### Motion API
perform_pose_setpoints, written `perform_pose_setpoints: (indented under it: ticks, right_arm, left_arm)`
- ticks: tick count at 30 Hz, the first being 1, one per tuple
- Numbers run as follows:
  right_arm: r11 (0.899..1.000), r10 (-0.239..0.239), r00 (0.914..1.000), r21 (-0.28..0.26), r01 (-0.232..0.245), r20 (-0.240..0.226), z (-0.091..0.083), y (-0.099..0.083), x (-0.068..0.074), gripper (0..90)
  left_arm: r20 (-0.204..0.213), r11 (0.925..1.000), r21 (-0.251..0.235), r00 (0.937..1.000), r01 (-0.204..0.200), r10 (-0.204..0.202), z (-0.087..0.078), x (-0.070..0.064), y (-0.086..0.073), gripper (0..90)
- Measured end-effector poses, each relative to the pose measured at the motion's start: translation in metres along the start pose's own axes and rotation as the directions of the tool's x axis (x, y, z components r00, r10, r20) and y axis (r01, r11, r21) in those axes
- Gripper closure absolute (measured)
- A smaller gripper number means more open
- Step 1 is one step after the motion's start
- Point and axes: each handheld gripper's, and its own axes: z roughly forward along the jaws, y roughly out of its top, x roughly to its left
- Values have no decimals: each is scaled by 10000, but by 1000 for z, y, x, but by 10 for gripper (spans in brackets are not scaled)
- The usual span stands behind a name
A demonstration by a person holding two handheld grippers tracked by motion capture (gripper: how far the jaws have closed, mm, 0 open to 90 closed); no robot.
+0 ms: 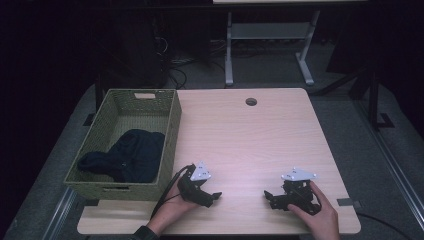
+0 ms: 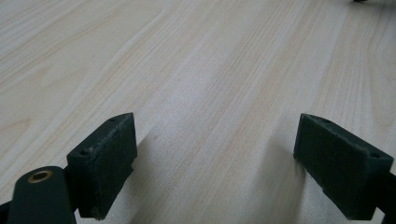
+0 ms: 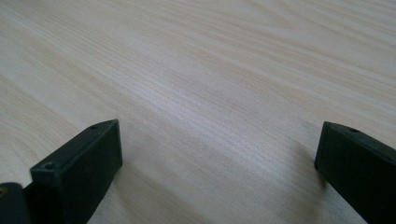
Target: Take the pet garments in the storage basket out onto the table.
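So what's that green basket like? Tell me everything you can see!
The basket is a rectangular, olive-green woven box with slanting walls and a cut-out handle slot at each short end. It sits upright at the left edge of the wooden table. A crumpled dark cloth lies inside. The left gripper rests nearby without touching it.

Dark garment (image 1: 131, 155) in the basket (image 1: 172, 125) at 9 o'clock: kind unclear, near edge hidden behind the basket's front wall. Left gripper view: fingers (image 2: 105, 156) cut off at the bottom edge, and a dark scrap (image 2: 358, 1) at 1 o'clock clipped by the top edge, too small to tell. Right gripper view: the 4 o'clock finger (image 3: 359, 165) runs off the right edge; high view background too dark to read.
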Motion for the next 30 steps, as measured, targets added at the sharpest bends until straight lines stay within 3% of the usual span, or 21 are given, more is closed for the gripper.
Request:
perform_pose_setpoints:
  ticks: [14, 30]
  right_arm:
    - [10000, -16, 10000, -4, 16, -28, 0, 0, 0, 4]
    - [10000, -36, 10000, 2, 36, -41, 0, 0, 0, 4]
  left_arm:
    - [0, 9997, 80, 9997, 238, -238, -2, 2, 1, 129]
    - [41, 9992, -151, 9993, 375, -374, -11, 2, 5, 131]
